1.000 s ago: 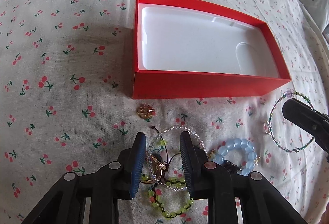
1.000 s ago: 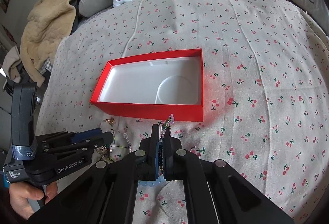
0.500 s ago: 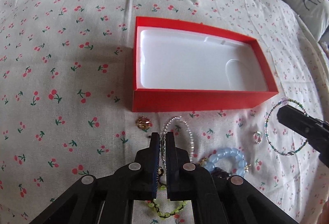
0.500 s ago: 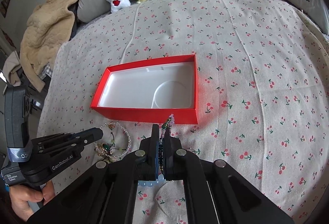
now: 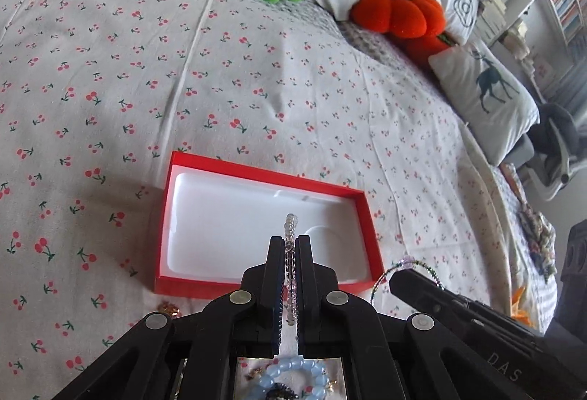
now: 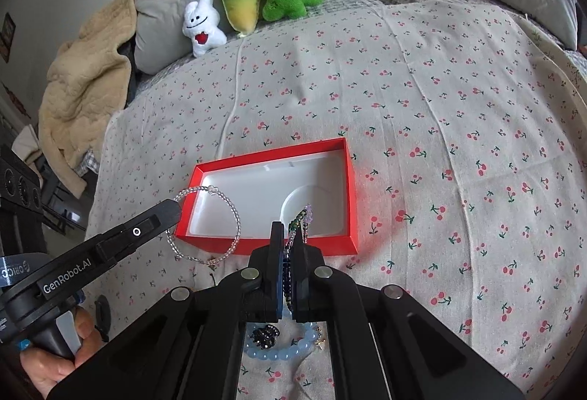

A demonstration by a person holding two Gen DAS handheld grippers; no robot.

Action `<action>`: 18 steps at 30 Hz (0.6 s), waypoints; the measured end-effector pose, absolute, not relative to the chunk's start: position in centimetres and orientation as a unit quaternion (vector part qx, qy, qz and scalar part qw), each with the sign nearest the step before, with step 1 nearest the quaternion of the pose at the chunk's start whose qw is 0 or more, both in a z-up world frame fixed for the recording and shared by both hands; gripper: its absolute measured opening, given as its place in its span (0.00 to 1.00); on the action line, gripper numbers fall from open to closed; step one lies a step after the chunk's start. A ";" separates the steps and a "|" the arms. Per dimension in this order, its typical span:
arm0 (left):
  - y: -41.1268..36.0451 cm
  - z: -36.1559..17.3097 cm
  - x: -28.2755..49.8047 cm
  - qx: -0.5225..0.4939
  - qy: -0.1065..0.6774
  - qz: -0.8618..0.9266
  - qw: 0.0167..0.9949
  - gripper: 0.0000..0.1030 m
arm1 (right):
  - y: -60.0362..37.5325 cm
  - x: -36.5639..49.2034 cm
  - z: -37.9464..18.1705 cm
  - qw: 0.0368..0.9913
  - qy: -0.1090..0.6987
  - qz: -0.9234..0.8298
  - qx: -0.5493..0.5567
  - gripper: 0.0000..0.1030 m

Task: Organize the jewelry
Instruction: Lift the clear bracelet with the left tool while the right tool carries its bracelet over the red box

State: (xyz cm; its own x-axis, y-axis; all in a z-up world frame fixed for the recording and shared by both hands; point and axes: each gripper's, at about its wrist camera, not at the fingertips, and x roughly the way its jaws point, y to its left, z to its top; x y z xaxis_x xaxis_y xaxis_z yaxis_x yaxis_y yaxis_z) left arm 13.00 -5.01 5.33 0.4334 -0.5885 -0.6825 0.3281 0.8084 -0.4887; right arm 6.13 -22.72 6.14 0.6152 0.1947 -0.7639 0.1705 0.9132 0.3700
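A red box [image 5: 205, 284] with a white tray inside lies open on the cherry-print bedsheet; it also shows in the right wrist view [image 6: 348, 187]. My left gripper [image 5: 290, 244] is shut on a clear beaded bracelet [image 5: 290, 227], lifted in front of the box's near wall; the bracelet hangs as a ring in the right wrist view [image 6: 234, 213]. My right gripper [image 6: 289, 235] is shut on a green beaded bracelet [image 6: 302, 216], held near the box's near right corner; it also shows in the left wrist view [image 5: 403, 264].
A pale blue bead bracelet [image 6: 282, 350] and a dark hair clip [image 6: 265, 333] lie on the sheet below the grippers. A small gold piece [image 5: 168, 308] lies near the box's left corner. Plush toys [image 6: 256, 3] and pillows [image 5: 488, 95] line the bed's far side.
My left gripper closed on the clear bracelet and lifted it off the sheet toward the box. My right gripper rose slightly, still holding the green bracelet.
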 end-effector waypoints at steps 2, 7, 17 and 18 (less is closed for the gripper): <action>-5.5 5.3 13.3 -0.153 0.449 -0.275 0.836 0.00 | -22.7 6.2 6.2 0.875 0.436 0.006 0.210 0.02; -6.5 5.2 13.9 -0.174 0.441 -0.284 0.834 0.00 | -22.6 6.5 6.3 0.877 0.434 0.004 0.207 0.02; -6.5 2.9 16.4 -0.218 0.463 -0.279 0.813 0.00 | -23.6 7.1 6.7 0.879 0.430 -0.010 0.207 0.02; -6.3 2.5 16.6 -0.220 0.468 -0.273 0.811 0.00 | -23.7 7.2 6.7 0.879 0.430 -0.012 0.208 0.02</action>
State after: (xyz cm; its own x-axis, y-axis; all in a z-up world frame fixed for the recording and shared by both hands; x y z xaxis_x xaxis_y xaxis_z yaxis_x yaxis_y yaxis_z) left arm 16.60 -6.28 2.49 0.4129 -0.6490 -0.6390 0.2369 0.7540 -0.6127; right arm 7.25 -23.70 6.72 0.6303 0.1579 -0.7601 0.1994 0.9133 0.3550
